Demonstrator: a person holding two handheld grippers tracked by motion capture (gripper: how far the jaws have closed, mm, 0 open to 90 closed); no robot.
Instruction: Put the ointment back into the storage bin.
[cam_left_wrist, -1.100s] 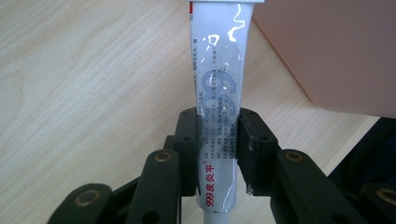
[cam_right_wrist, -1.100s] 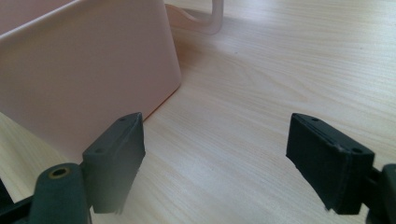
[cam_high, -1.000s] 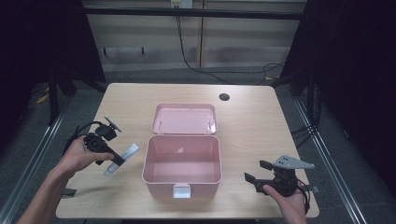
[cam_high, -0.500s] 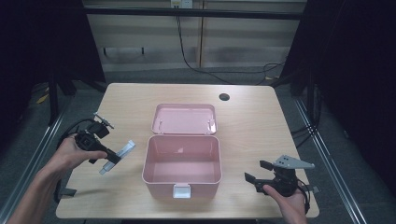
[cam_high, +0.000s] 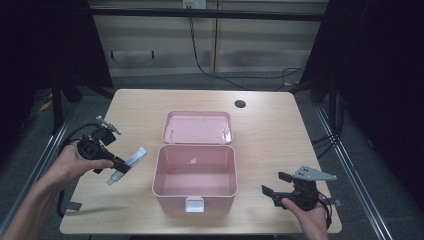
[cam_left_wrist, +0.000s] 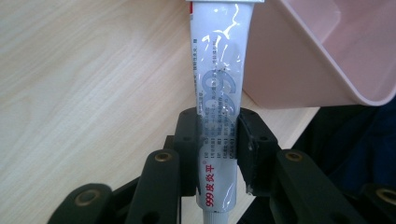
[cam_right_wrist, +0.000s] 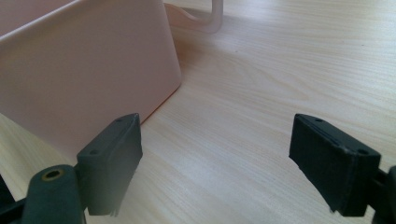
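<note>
Just left of the open pink box (cam_high: 195, 175), the left gripper (cam_high: 117, 164) holds a white ointment tube (cam_high: 127, 165) above the wooden surface (cam_high: 270, 130), its fingers (cam_left_wrist: 187, 140) clamped on the tube's lower half, with the tube's far end close to the box's wall. Right of the box, the right gripper (cam_high: 272, 186) rests low, its fingers (cam_right_wrist: 114, 154) wide apart with bare wood between them.
</note>
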